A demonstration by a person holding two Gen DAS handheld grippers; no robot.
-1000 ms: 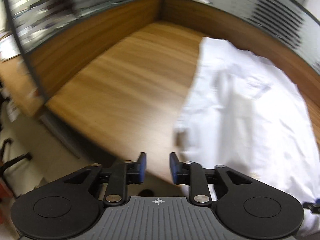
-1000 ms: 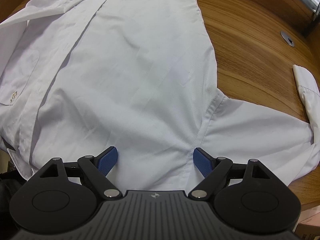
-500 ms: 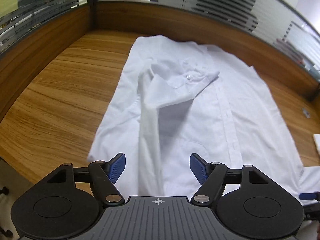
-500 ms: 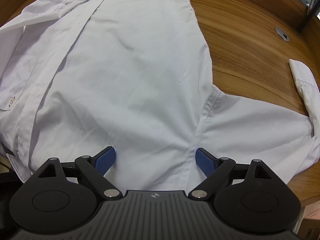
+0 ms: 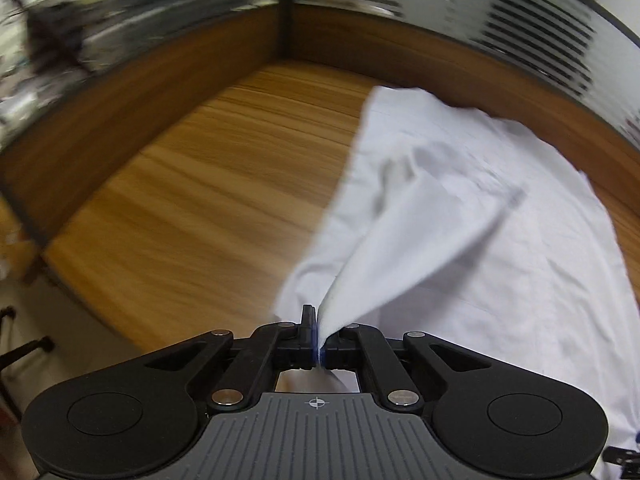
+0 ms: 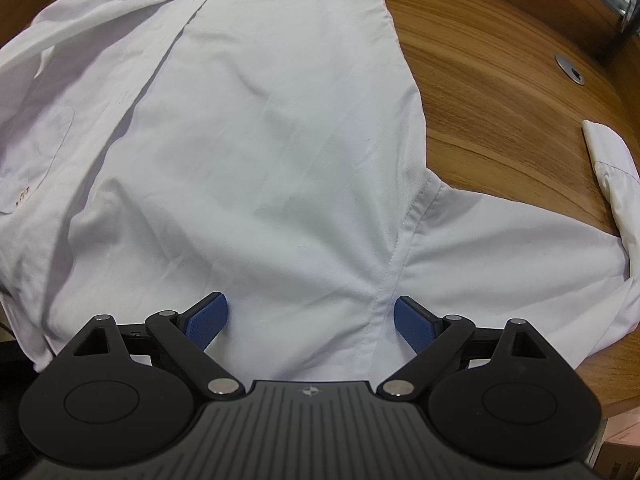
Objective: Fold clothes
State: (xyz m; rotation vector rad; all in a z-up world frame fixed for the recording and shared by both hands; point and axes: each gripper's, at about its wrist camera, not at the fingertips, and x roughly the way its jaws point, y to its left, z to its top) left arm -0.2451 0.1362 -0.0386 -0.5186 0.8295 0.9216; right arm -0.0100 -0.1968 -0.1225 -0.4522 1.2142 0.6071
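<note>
A white button-up shirt [image 6: 280, 128] lies spread on the wooden desk [image 6: 492, 92], front up, with one sleeve [image 6: 520, 256] stretched to the right and its cuff [image 6: 612, 160] folded back. In the left wrist view my left gripper [image 5: 318, 334] is shut on a fold of the shirt [image 5: 460, 216] near the desk's front edge, and the cloth rises in a ridge from the pinch. My right gripper [image 6: 310, 320] hovers open over the shoulder seam, its blue pads [image 6: 206, 320] wide apart with only flat cloth below them.
Wooden partition walls [image 5: 140, 96] with glass and blinds above enclose the desk at the back and left. A round metal cable grommet [image 6: 570, 70] sits in the desk to the right of the shirt. Bare wood [image 5: 208, 200] lies left of the shirt.
The left gripper swung over the shirt with jaws wide, then closed on a fold of the cloth and pulled left. The right gripper widened slightly and stayed in place.
</note>
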